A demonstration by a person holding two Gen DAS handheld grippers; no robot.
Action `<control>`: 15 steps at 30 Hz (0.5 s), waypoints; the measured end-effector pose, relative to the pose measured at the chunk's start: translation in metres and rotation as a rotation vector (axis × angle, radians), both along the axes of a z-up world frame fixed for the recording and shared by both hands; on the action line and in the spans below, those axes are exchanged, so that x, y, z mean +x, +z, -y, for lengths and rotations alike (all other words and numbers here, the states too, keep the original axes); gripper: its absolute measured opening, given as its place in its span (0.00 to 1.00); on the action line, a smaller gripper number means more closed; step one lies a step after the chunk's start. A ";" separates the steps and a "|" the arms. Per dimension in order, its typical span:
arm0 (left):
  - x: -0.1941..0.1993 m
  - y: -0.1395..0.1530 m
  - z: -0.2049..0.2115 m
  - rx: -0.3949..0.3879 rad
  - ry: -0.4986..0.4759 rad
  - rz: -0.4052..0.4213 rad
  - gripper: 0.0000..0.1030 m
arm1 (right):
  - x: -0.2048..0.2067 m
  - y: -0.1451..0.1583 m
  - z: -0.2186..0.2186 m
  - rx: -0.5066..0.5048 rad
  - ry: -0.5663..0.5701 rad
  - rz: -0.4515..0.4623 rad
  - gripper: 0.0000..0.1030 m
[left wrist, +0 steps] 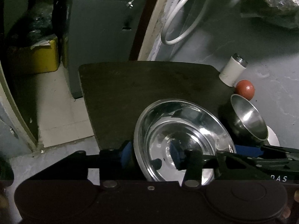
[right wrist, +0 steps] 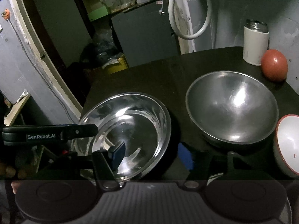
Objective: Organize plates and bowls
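Note:
A shiny steel plate (left wrist: 184,140) (right wrist: 129,132) lies near the front of the dark table (left wrist: 142,85) (right wrist: 164,74). My left gripper (left wrist: 149,156) straddles its left rim, one blue pad outside, one over the plate; whether it clamps the rim I cannot tell. It shows in the right wrist view as the black arm (right wrist: 50,133). My right gripper (right wrist: 151,155) is open over the plate's right rim, one pad inside, one on the table. A matte steel bowl (right wrist: 231,110) (left wrist: 248,119) stands to the right. A white bowl with a red rim (right wrist: 287,145) is at the far right.
A white flask (right wrist: 255,43) (left wrist: 232,71) and a red ball (right wrist: 273,65) (left wrist: 244,89) stand at the table's back right corner by the wall. A white hose (right wrist: 188,18) hangs behind. A grey cabinet (left wrist: 104,37) and yellow bin (left wrist: 37,56) stand on the floor to the left.

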State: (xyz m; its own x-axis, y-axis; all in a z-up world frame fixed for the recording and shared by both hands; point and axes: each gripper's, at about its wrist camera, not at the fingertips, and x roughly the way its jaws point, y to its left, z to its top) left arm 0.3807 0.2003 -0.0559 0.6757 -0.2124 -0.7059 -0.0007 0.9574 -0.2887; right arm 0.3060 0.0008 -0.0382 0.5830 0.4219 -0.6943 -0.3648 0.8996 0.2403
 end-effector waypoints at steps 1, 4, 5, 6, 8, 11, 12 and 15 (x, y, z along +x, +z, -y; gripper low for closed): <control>0.000 0.000 0.000 0.002 0.002 -0.002 0.39 | 0.000 -0.001 0.000 -0.001 0.000 -0.003 0.62; 0.000 0.000 -0.001 -0.004 0.008 0.002 0.34 | 0.002 -0.002 0.000 -0.005 0.003 -0.005 0.55; 0.000 0.000 -0.002 -0.003 0.012 0.003 0.33 | 0.003 -0.002 0.000 -0.008 0.005 -0.003 0.51; -0.001 0.000 -0.003 -0.003 0.015 0.004 0.30 | 0.002 -0.002 -0.001 -0.010 0.007 0.001 0.46; -0.002 -0.001 -0.004 -0.009 0.019 0.006 0.27 | 0.000 -0.001 -0.003 -0.018 0.010 0.014 0.43; -0.007 0.001 -0.006 -0.012 0.019 0.019 0.24 | -0.001 -0.002 -0.003 -0.027 0.011 0.020 0.42; -0.010 0.002 -0.006 -0.010 0.017 0.026 0.24 | -0.002 -0.001 -0.003 -0.030 0.011 0.026 0.40; -0.016 0.009 -0.003 0.002 0.015 0.039 0.24 | -0.009 0.005 -0.003 -0.035 0.016 0.051 0.40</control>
